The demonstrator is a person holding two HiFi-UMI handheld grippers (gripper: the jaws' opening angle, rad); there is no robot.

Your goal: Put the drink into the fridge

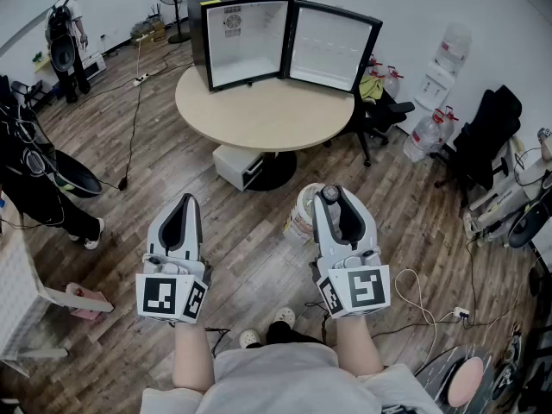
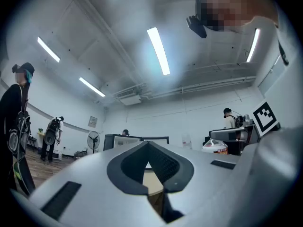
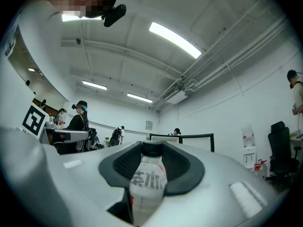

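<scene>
Head view: your right gripper (image 1: pixel 336 205) clamps the drink (image 1: pixel 302 216) over the floor, well short of the table (image 1: pixel 267 115). The fridge (image 1: pixel 246 41) stands open at the table's far edge. The path ahead looks free, but mind the near rim.

Left gripper view: your left gripper (image 2: pixel 149 148) is closed on nothing.

Right gripper view: the pads (image 3: pixel 120 167) squeeze the drink below its cap. Loosen them and it likely drops.

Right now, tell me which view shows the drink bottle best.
Right gripper view: the drink bottle fills the right gripper's jaws, cap and label plain. Head view shows it partly under that gripper; left gripper view, small and distant.
</scene>
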